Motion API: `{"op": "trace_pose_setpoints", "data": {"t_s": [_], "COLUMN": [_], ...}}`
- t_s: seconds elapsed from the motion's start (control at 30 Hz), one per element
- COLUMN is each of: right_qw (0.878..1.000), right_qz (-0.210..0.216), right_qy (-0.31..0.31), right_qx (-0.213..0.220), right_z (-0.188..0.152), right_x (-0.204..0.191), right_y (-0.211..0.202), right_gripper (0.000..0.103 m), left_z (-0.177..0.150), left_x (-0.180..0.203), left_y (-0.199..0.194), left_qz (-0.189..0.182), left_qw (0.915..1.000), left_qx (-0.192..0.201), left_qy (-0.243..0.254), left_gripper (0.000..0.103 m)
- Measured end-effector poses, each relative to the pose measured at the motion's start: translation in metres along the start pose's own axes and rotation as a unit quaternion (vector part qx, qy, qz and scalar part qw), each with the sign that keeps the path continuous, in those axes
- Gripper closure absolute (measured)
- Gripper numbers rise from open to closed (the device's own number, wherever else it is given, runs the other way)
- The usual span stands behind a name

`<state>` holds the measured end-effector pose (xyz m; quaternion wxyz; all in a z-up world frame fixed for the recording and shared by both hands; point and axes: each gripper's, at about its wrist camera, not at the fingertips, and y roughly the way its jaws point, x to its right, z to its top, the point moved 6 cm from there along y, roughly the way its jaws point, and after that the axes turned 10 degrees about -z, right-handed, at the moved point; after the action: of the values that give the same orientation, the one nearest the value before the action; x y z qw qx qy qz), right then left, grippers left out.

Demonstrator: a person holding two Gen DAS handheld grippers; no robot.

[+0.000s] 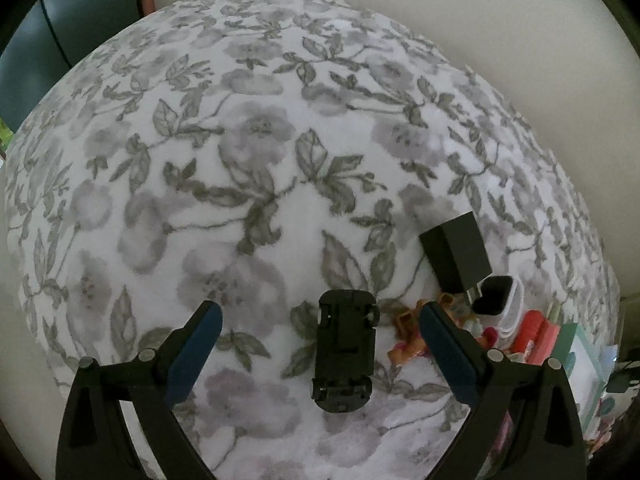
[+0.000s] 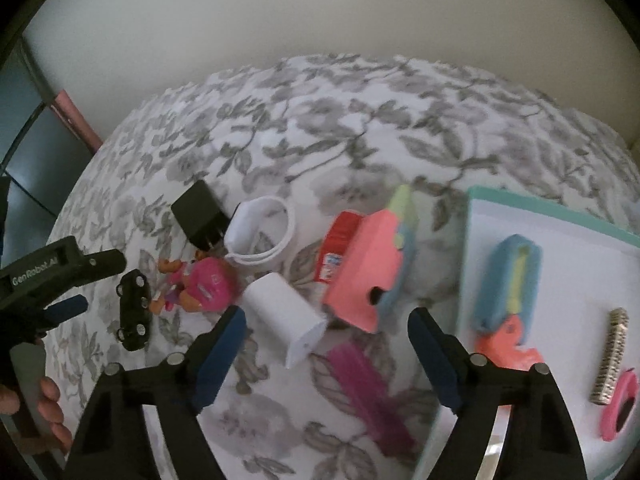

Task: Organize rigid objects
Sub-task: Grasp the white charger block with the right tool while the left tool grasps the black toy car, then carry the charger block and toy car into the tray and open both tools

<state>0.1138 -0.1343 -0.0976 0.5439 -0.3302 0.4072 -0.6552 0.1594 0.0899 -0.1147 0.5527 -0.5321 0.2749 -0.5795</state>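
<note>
Toy car [image 1: 343, 350], black, lies wheels-up on the flowered bed cover [image 1: 256, 184], between the wide-spread, empty jaws of my left hand-held gripper [image 1: 320, 352]. My right hand-held gripper [image 2: 326, 350] also stands wide and empty, over the white charger [image 2: 284, 316] beside the tray [image 2: 560, 264]. Risk: soft cover yields, the car slips or tips when pinched.

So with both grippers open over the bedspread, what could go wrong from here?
The black toy car lies upside down on the soft bedspread; the left gripper may pinch fabric with it. The right gripper hangs over crowded items: the white charger and magenta comb could get nudged.
</note>
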Motion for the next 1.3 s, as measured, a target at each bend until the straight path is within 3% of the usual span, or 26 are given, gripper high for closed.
{"op": "trace_pose_setpoints", "data": {"t_s": [0.33, 0.43, 0.47, 0.53, 0.63, 0.77, 0.9, 0.93, 1.3], "right_qw": [1.0, 1.0, 1.0, 1.0, 1.0, 1.0, 0.999, 0.999, 0.999], "right_qz": [-0.001, 0.003, 0.006, 0.015, 0.02, 0.025, 0.034, 0.036, 0.047], "right_qy": [0.004, 0.0, -0.001, -0.004, -0.011, -0.012, -0.003, 0.0, 0.015], "right_qx": [-0.012, -0.012, -0.012, -0.012, -0.006, -0.006, -0.009, -0.01, -0.015], "right_z": [0.002, 0.003, 0.003, 0.002, 0.001, 0.0, -0.002, -0.002, -0.006], "right_x": [-0.015, -0.02, -0.022, -0.026, -0.031, -0.034, -0.032, -0.031, -0.026], "right_y": [0.019, 0.021, 0.022, 0.021, 0.018, 0.017, 0.016, 0.016, 0.012], "right_gripper": [0.027, 0.031, 0.036, 0.053, 0.063, 0.066, 0.068, 0.069, 0.074], "left_z": [-0.008, -0.01, -0.011, -0.013, -0.016, -0.019, -0.019, -0.018, -0.018], "left_x": [-0.003, -0.002, -0.001, 0.0, 0.004, 0.012, 0.021, 0.024, 0.038], "left_y": [0.025, 0.028, 0.03, 0.032, 0.031, 0.033, 0.032, 0.035, 0.019], "left_qz": [-0.012, -0.017, -0.018, -0.013, -0.013, 0.003, 0.005, 0.003, -0.006], "left_qw": [0.9994, 0.9992, 0.9991, 0.9992, 0.9993, 0.9989, 0.9983, 0.9982, 0.9979], "left_qx": [-0.028, -0.033, -0.036, -0.037, -0.035, -0.038, -0.036, -0.036, -0.016], "left_qy": [-0.016, -0.013, -0.013, -0.007, 0.001, 0.028, 0.045, 0.048, 0.062], "left_gripper": [0.005, 0.013, 0.018, 0.019, 0.027, 0.037, 0.065, 0.068, 0.069]}}
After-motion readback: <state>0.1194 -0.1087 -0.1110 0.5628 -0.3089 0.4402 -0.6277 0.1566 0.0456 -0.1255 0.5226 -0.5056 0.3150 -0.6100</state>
